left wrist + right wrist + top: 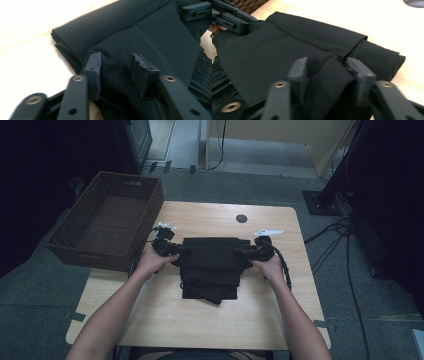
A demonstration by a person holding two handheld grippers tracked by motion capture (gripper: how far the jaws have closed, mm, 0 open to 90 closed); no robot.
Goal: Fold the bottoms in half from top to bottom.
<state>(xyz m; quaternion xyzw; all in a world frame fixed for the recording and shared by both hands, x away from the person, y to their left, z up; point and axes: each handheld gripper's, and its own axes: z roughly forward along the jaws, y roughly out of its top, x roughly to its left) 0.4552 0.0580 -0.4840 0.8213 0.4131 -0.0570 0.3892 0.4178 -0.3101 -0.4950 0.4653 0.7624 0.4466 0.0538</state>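
Black folded garment [210, 267] lying at the centre of the frame on the light wooden table [200, 320], a ribbed waistband edge trailing toward the lower part of the pile. Left gripper [172, 249] at the garment's left edge, right gripper [247, 251] at its right edge, both level with the upper half of the cloth. In the left gripper view, jaws apart, straddling a raised ridge of fabric [117, 72], pads pressed onto the cloth but not closed on it. In the right gripper view, much the same: jaws apart with a fold of the garment [324, 72] bulging up between them, not yet pinched. Judged as the moment before gripping both sides for another fold or a lift toward the brown wicker basket [107, 222] at the upper left of the frame. Best done by closing both sets of jaws together, biting deep enough to catch every layer of the fold rather than the top sheet alone. Worth keeping both hands level and moving at one pace, so the stack stays square and the loose waistband does not drag or spill open. Gentle tension between the two grips, no yanking apart.
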